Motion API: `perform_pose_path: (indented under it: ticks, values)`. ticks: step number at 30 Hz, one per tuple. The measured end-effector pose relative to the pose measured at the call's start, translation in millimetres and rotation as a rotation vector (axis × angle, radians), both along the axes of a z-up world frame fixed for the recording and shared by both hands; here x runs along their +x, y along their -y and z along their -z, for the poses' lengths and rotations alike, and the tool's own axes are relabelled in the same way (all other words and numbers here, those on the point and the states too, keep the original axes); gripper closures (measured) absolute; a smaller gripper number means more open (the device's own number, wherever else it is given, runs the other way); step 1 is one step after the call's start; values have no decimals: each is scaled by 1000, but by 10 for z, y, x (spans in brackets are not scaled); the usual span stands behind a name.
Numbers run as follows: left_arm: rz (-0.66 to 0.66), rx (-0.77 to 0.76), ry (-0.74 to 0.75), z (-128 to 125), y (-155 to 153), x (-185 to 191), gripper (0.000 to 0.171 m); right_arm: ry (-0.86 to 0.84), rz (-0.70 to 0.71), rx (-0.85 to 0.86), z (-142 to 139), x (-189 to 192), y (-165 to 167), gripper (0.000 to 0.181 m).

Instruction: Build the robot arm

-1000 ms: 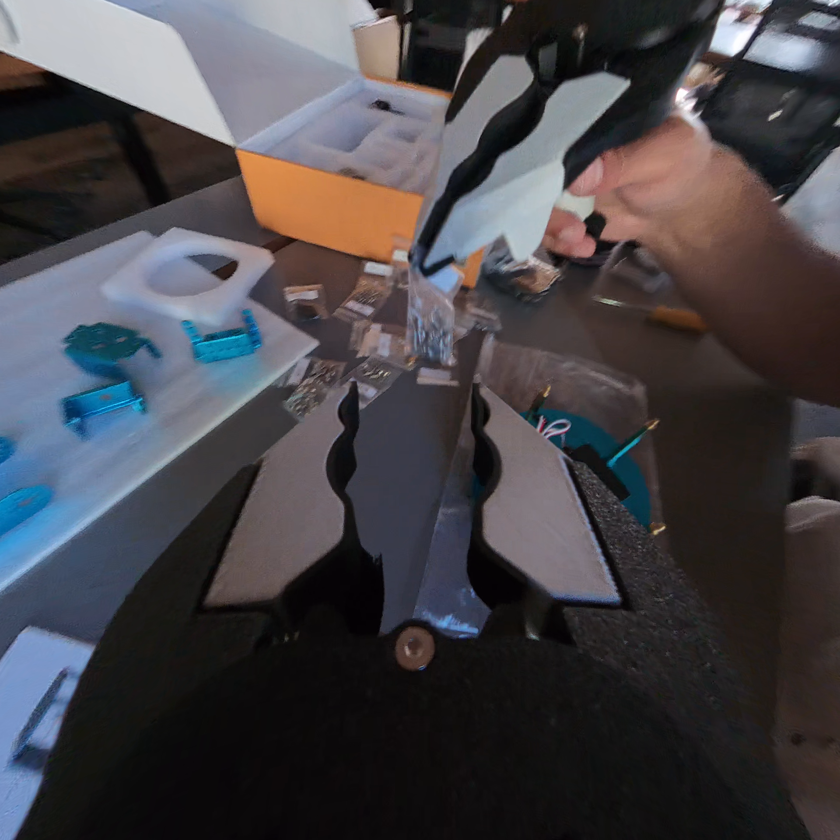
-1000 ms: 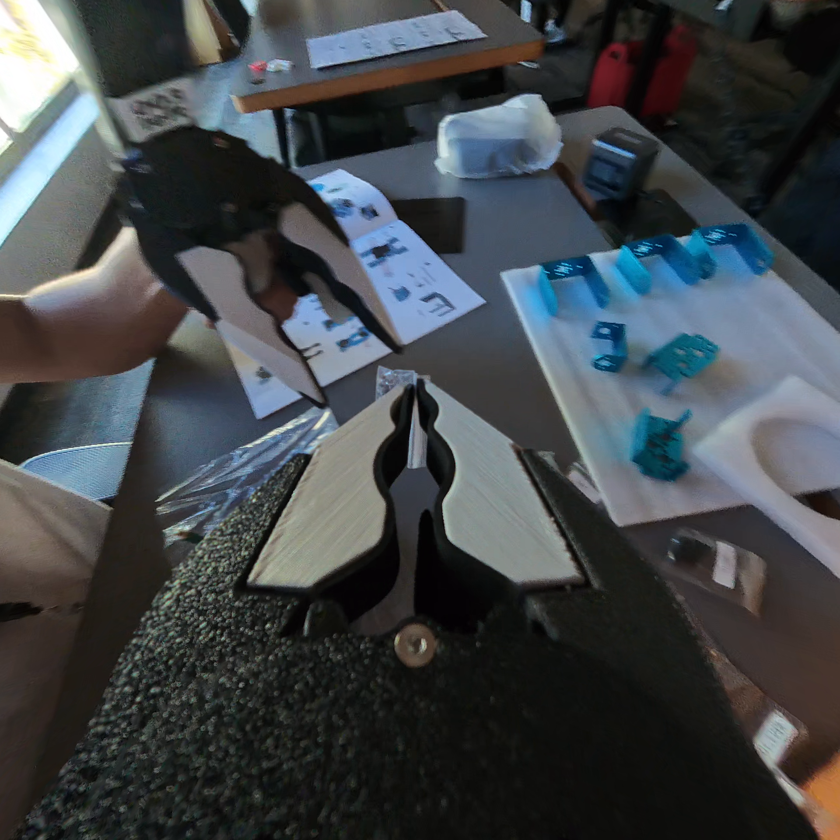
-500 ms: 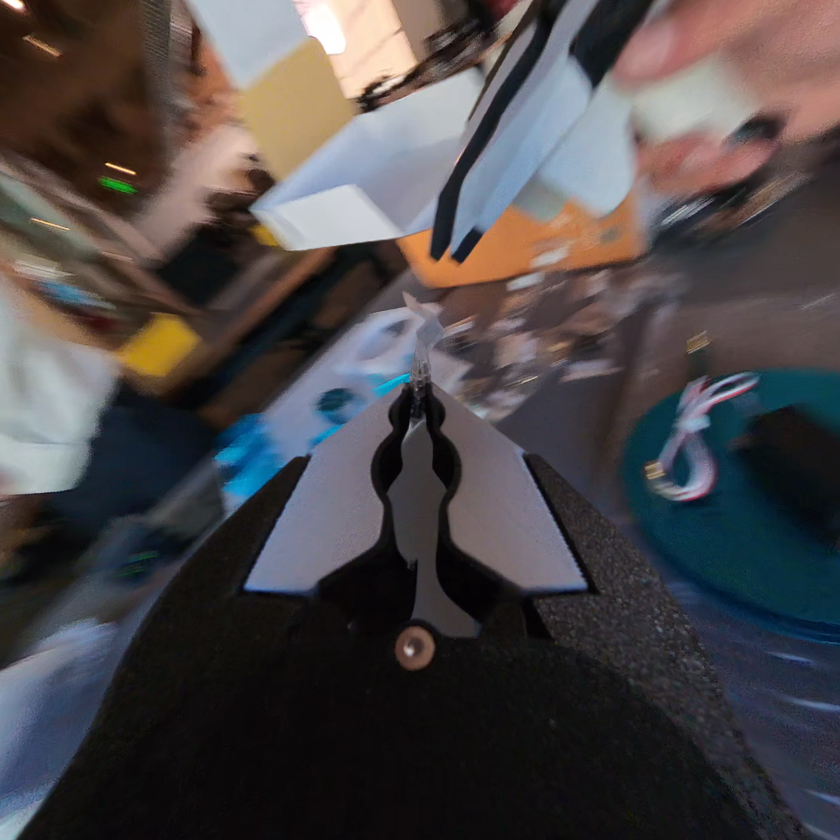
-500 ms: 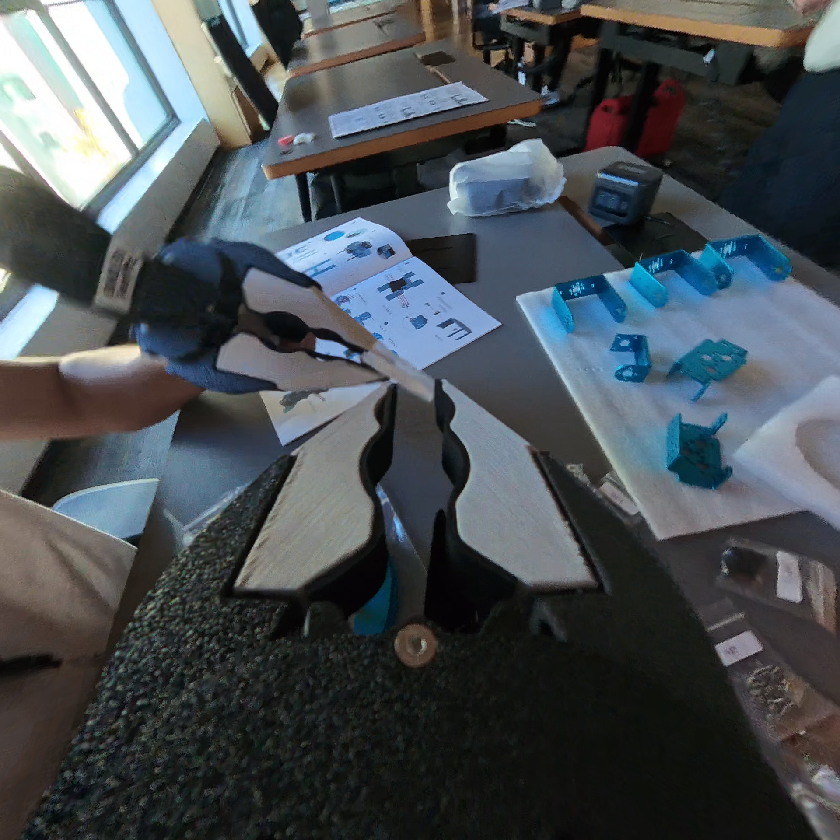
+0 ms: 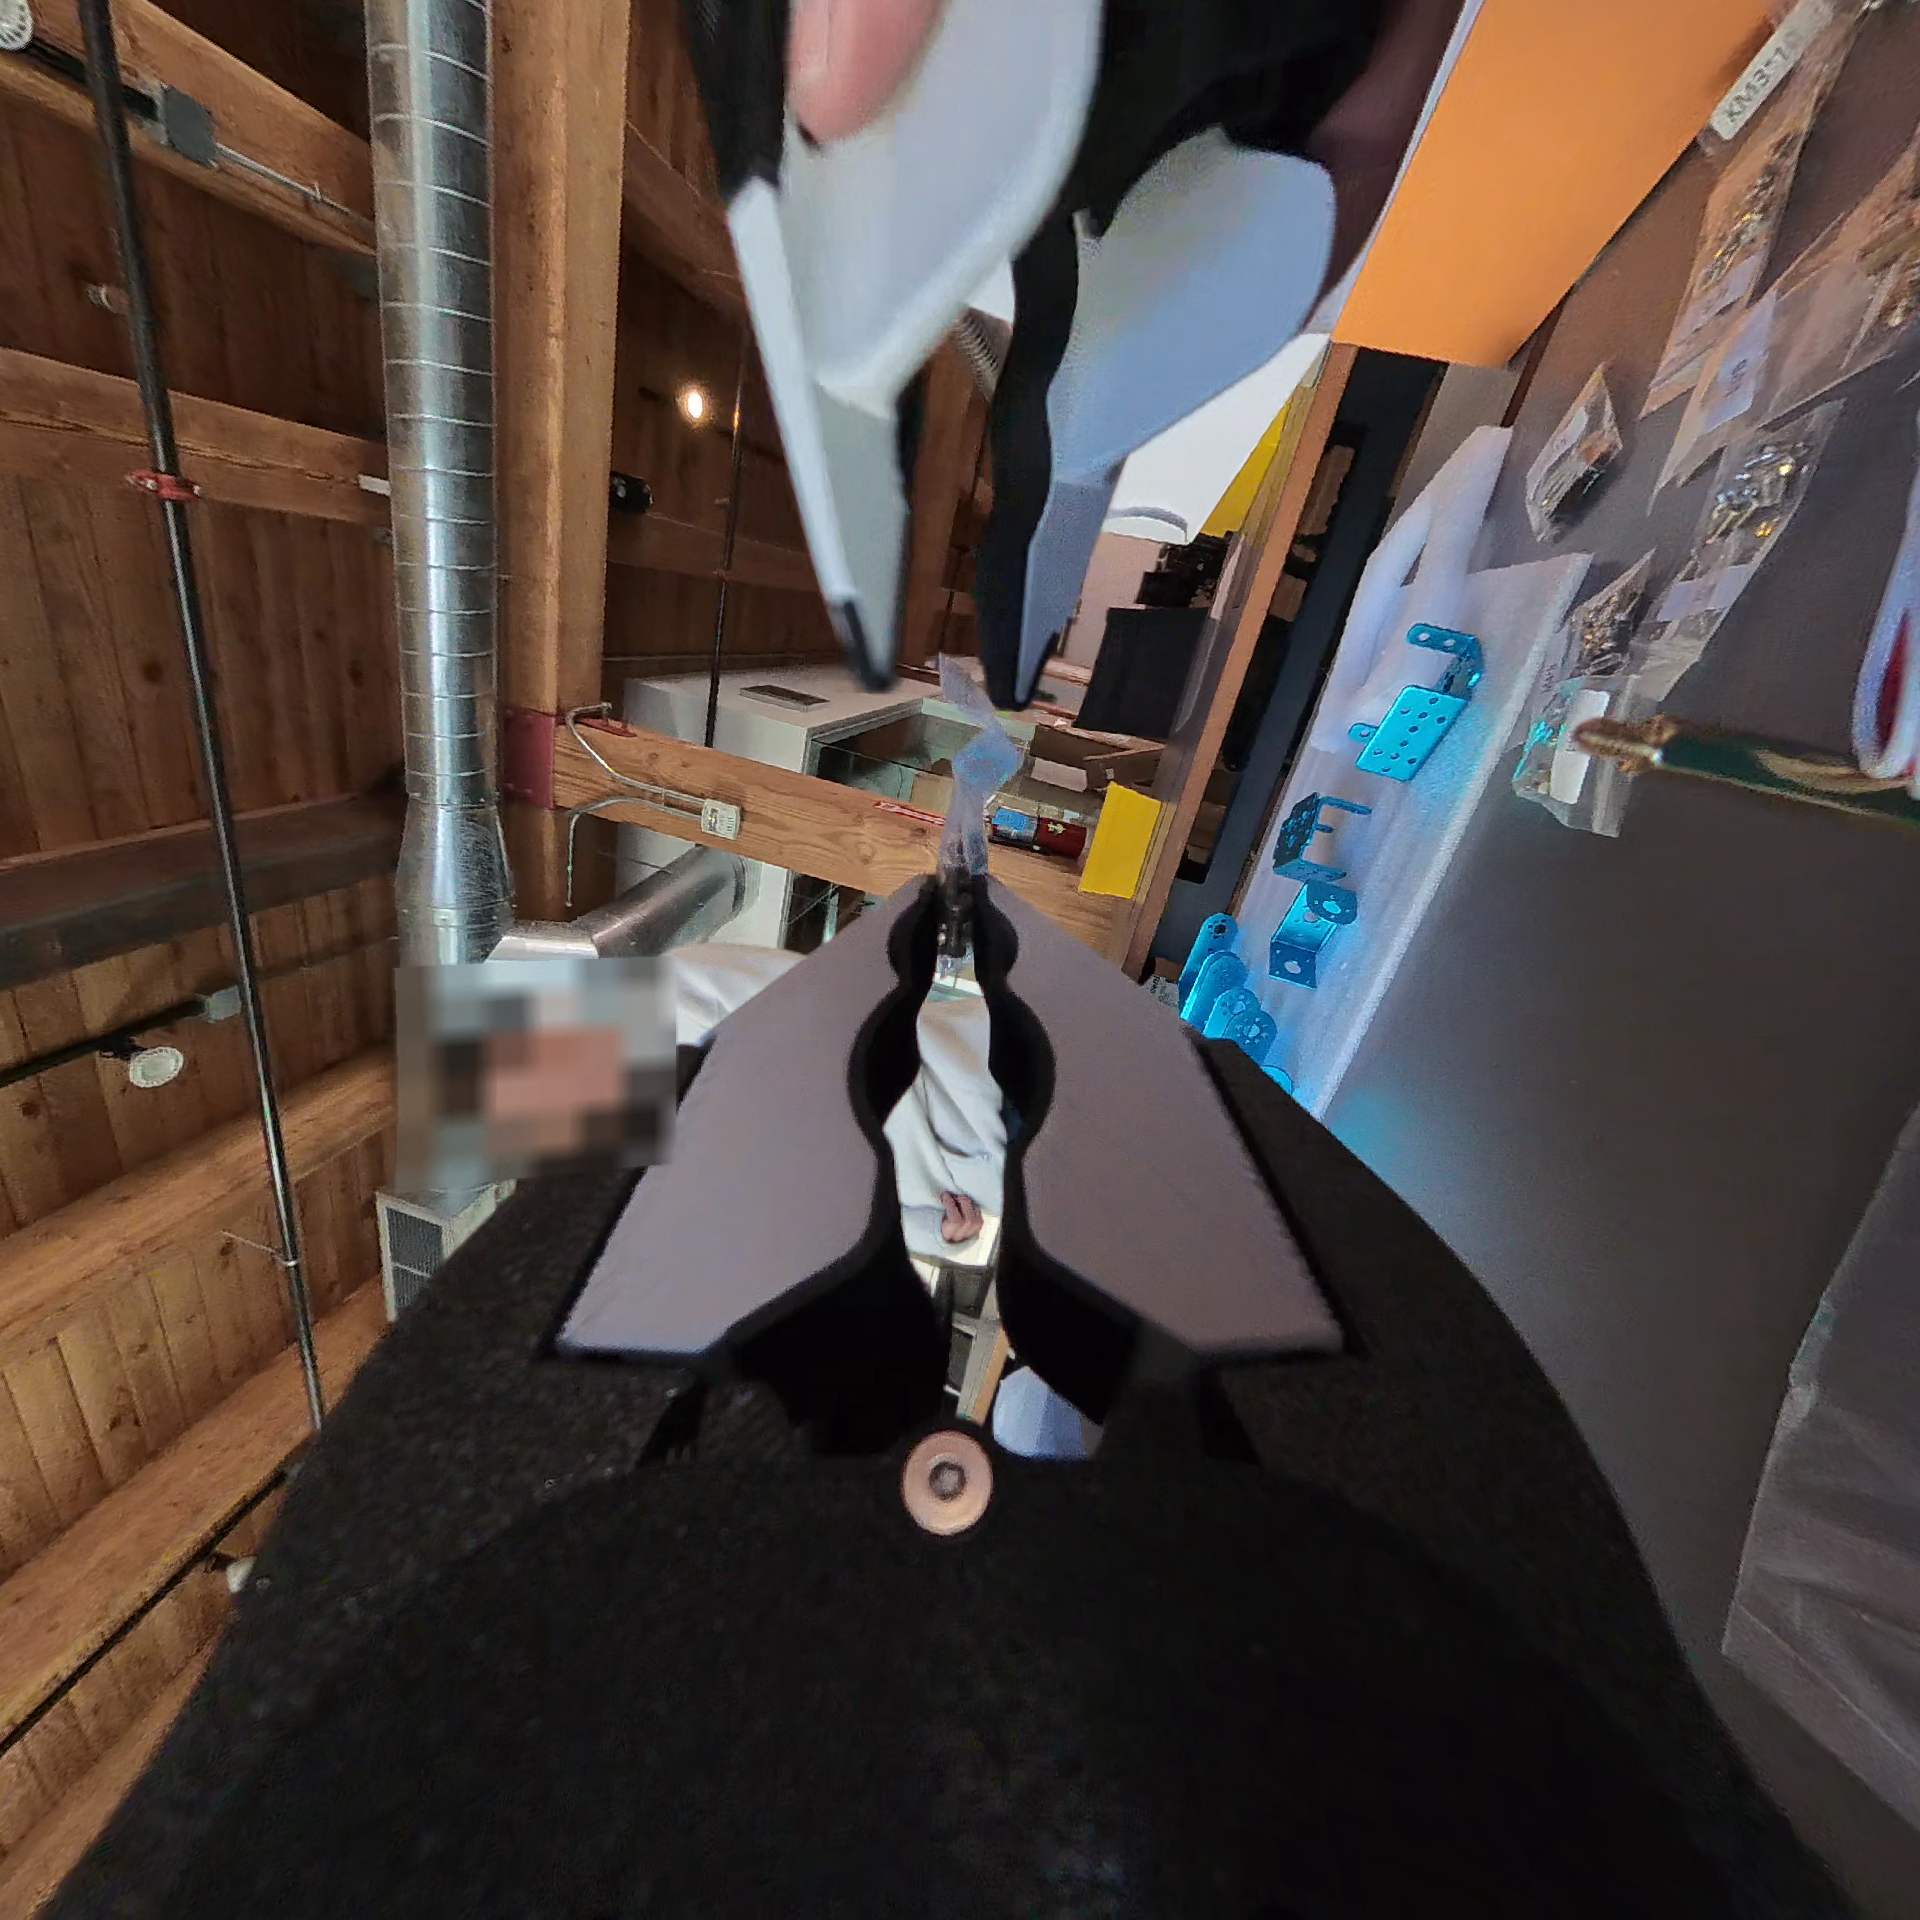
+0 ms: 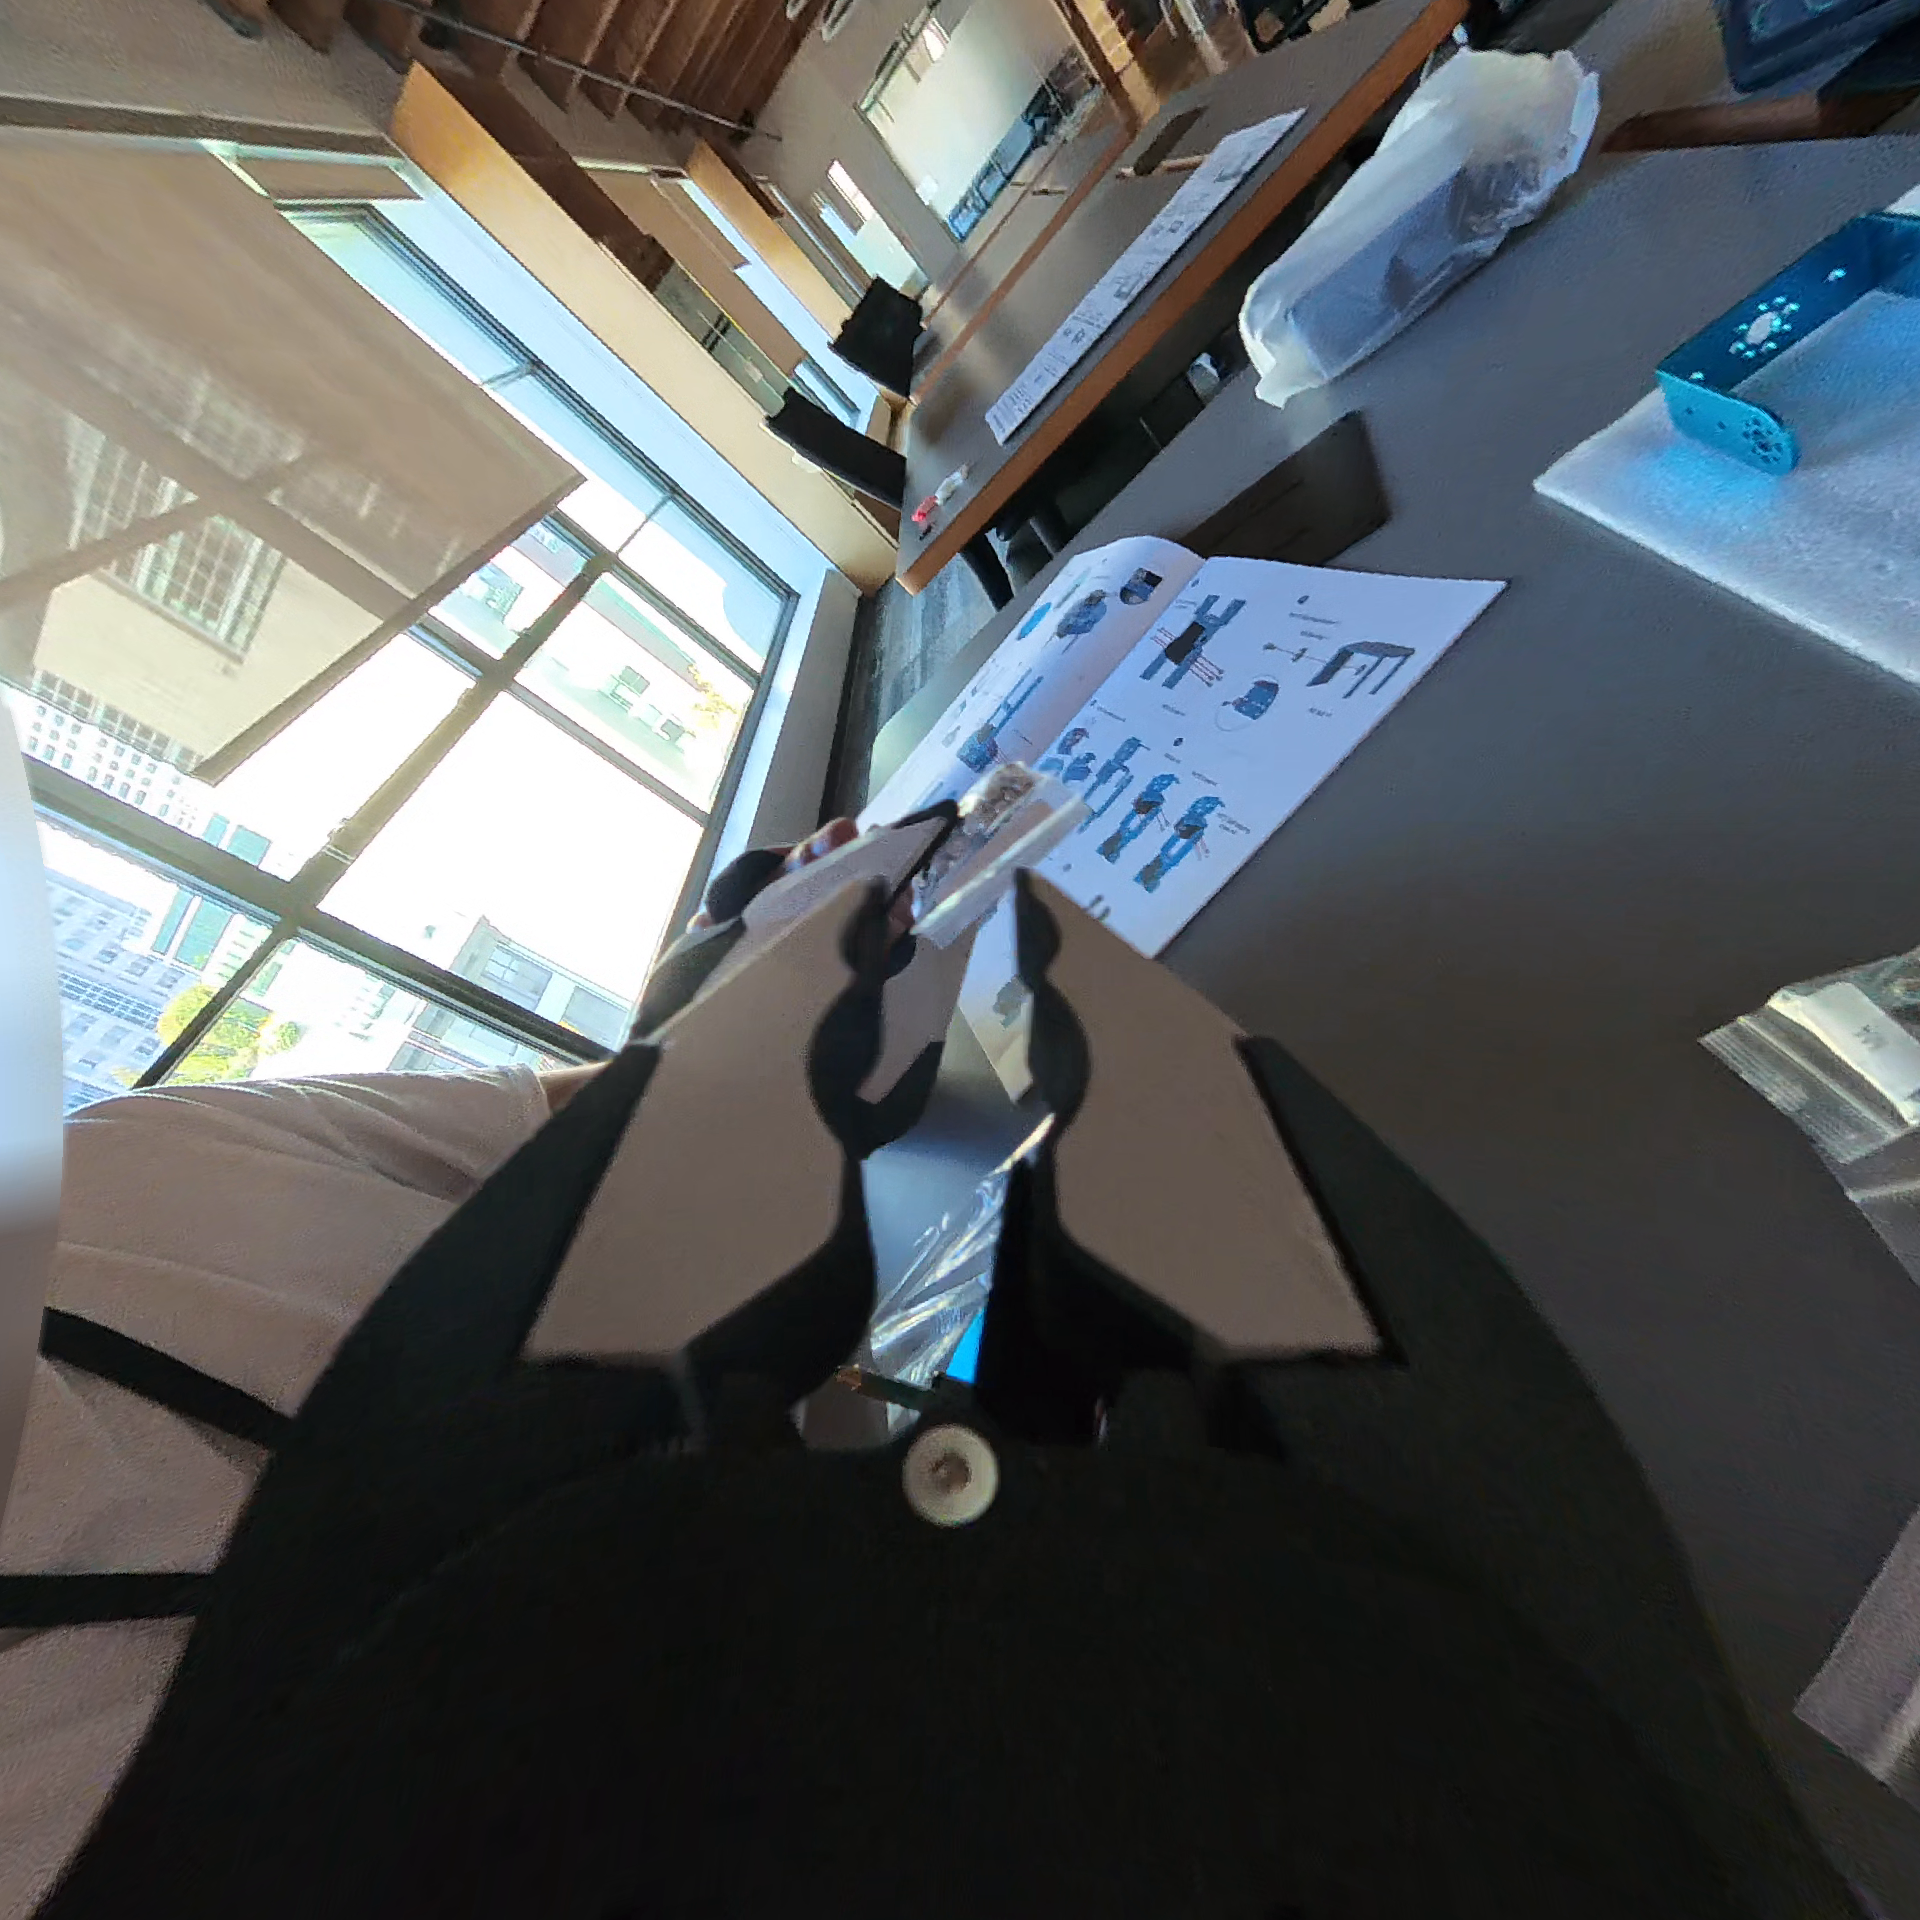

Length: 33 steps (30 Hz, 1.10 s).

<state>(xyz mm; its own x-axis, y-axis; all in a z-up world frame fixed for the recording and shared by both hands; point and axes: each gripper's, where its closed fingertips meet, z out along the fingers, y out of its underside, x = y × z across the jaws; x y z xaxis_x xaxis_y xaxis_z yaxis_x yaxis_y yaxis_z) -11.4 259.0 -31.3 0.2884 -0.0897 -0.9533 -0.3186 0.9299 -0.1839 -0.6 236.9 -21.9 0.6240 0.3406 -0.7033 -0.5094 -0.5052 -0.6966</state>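
Observation:
My left gripper [image 5: 956, 896] is shut on the lower end of a small clear plastic bag [image 5: 977, 748] with small metal parts in it. It holds the bag in the air, pointing away from the table. My right gripper [image 5: 940, 675] hangs just beyond it, held by a hand, and is open with its tips on either side of the bag's free end. In the right wrist view my right gripper [image 6: 956, 899] is open. The bag [image 6: 1003, 831] sits just past its tips, pinched by the left gripper [image 6: 940, 826] coming in from the left.
Both views are strongly rolled. The grey table [image 6: 1558, 935] carries an open instruction booklet [image 6: 1247, 707], a white foam sheet [image 5: 1382, 831] with blue metal brackets [image 5: 1413, 717], several small parts bags [image 5: 1745, 488], an orange box [image 5: 1538, 156] and a wrapped package [image 6: 1403, 218]. My two grippers' fingertips are within a few centimetres of each other.
The right gripper held the bag and has opened off it. The left gripper was open and has shut on the bag. Both have lifted and rolled away from the table.

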Motion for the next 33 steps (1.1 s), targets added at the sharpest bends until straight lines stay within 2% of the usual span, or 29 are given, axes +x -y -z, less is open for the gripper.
perform_pose_path:
  ticks: [1,5,8,10,14,16,19,23,25,26,28,33]
  values:
    - [-1,5,3,0,8,-5,167,13,4,-14,31,14,-2,179]
    - [5,-18,-1,20,4,-32,168,6,-8,-30,75,46,28,181]
    - [57,-135,-71,182,55,-49,167,69,-35,-43,135,-4,60,181]
    - [126,-330,-122,303,136,-120,156,198,-36,-37,185,-29,68,181]
    - [254,-872,-225,461,223,-326,115,409,-110,-100,364,-200,100,181]
    - [283,-1000,-227,448,214,-369,106,423,-121,-109,391,-310,61,181]
    - [315,-1059,-243,492,288,-359,104,371,-160,-101,376,-527,32,181]
    - [345,-1070,-210,482,294,-352,105,439,-201,-127,512,-676,69,181]
    - [390,-1080,-249,525,338,-376,105,426,-241,-123,513,-760,112,181]
    - [400,-1079,-272,563,343,-386,108,435,-251,-130,534,-776,126,181]
    - [425,-1067,-297,592,354,-414,126,469,-257,-150,590,-776,134,181]
    - [399,-1049,-288,611,305,-424,128,450,-258,-168,625,-794,107,181]
